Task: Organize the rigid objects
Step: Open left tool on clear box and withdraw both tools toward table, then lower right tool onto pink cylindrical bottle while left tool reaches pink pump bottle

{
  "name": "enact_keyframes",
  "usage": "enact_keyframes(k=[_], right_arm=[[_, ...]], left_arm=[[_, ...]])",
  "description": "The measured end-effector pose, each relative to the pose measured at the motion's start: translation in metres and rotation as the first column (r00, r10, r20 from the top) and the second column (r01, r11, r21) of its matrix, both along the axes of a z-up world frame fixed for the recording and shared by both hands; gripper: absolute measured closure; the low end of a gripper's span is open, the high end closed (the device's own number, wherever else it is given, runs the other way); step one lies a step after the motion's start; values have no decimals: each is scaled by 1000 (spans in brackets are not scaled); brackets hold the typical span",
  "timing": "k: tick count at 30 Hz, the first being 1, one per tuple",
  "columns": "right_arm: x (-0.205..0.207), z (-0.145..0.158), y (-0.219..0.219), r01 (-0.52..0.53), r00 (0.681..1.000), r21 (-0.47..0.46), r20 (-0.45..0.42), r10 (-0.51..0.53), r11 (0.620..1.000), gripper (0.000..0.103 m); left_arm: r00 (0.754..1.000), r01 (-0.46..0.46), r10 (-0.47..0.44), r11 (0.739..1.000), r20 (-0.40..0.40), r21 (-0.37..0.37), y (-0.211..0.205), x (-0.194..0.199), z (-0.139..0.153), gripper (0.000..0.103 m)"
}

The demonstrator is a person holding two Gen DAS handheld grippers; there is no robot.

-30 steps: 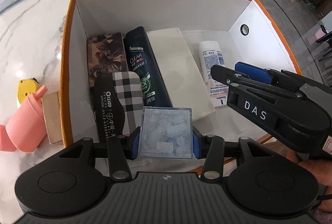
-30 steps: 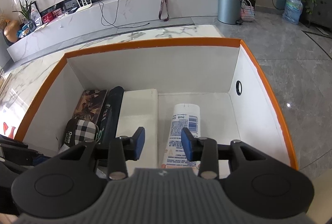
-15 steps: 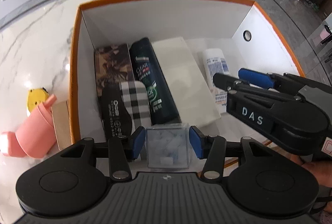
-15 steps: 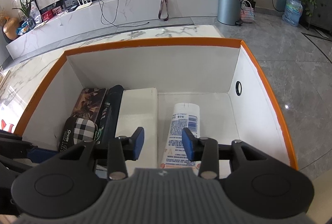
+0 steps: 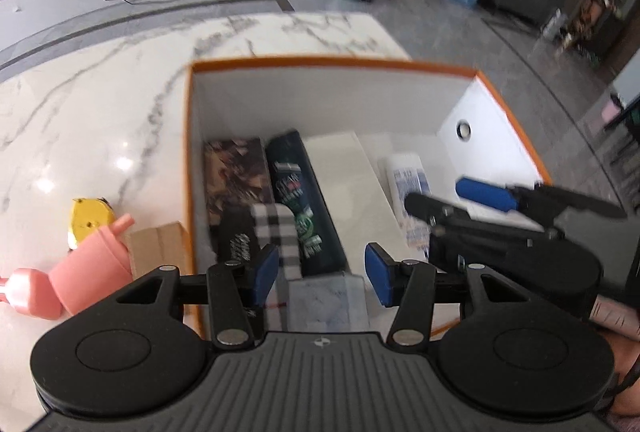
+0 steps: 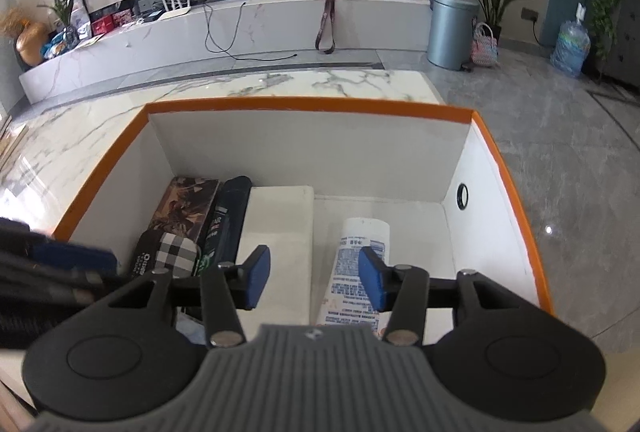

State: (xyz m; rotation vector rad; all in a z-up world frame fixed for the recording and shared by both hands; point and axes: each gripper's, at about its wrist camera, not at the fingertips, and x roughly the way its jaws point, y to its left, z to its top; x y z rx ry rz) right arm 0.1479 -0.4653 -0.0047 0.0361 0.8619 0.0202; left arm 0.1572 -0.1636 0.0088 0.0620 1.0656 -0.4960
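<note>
An orange-rimmed white box (image 5: 320, 62) (image 6: 304, 104) holds a brown patterned box (image 5: 236, 172), a dark CLEAR bottle (image 5: 298, 192), a flat white box (image 5: 344, 180), a white tube (image 5: 408, 184) (image 6: 356, 256) and a plaid case (image 5: 276, 232). A clear plastic box (image 5: 326, 302) lies at the near end. My left gripper (image 5: 322, 278) hovers open just above it, with both pads off it. My right gripper (image 6: 316, 282) hangs over the tube and the white box (image 6: 280, 232); its jaws are opening with nothing between them. It also shows at the right of the left wrist view (image 5: 452, 198).
On the marble table (image 5: 100, 112), left of the box, stand a pink cup (image 5: 92, 272), a yellow tape measure (image 5: 88, 220) and a small cardboard block (image 5: 158, 248). The box's right half has bare floor (image 6: 416, 232) beside the tube. A hand (image 5: 616, 316) holds the right gripper.
The left gripper let go of the clear plastic box, which now lies in the orange box, and pulled up and back. The right gripper's jaws spread wider while staying in place.
</note>
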Motion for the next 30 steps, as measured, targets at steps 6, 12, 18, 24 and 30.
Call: enact_keyframes(k=[6, 12, 18, 24, 30], right_arm=[[-3, 13, 21, -57, 998, -8, 14, 57, 998, 53], [-5, 26, 51, -129, 991, -15, 35, 130, 991, 51], [-6, 40, 82, -197, 978, -38, 63, 199, 980, 51], [-6, 52, 114, -280, 956, -47, 76, 283, 959, 51], [-1, 58, 150, -370, 925, -58, 67, 374, 927, 52]], left_arm=[[998, -52, 53, 998, 40, -27, 23, 4, 13, 44], [995, -65, 70, 995, 66, -75, 51, 0, 23, 45], [988, -114, 121, 990, 92, -78, 85, 0, 29, 45], [976, -177, 185, 981, 115, -74, 124, 4, 34, 45], [965, -222, 229, 973, 131, -67, 158, 10, 34, 45]])
